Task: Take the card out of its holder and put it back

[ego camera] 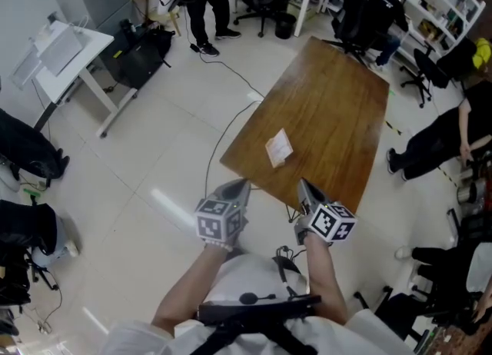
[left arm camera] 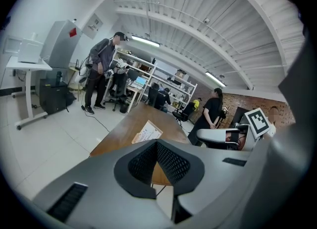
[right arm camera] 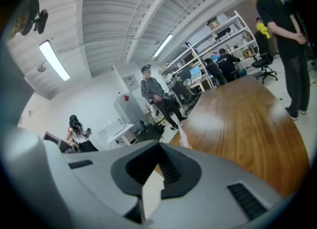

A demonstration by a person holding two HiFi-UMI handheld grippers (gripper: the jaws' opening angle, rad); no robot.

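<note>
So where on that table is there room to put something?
The wooden table is bare beyond and right of the card holder. Its near edge is crowded: left hand-held gripper and right hand-held gripper hover there.

Brown wooden table (ego camera: 338, 100) is standing on pale floor tiles, seen at an angle in the head view, one corner pointing away. The glossy top is showing a wood grain and a pale glare patch toward the far corner. One card holder (ego camera: 279, 147) is lying flat on the surface, close to the near short edge and nearer the left corner than the right, clear of both edges. It is showing as a pale rectangle with small print, too small to read. In the left gripper view the table (left arm camera: 124, 129) is carrying the card holder (left arm camera: 147, 133) near its closest edge. In the right gripper view the table (right arm camera: 247, 119) is stretching away, and the card holder (right arm camera: 184, 136) is showing edge-on by the near left edge.
</note>
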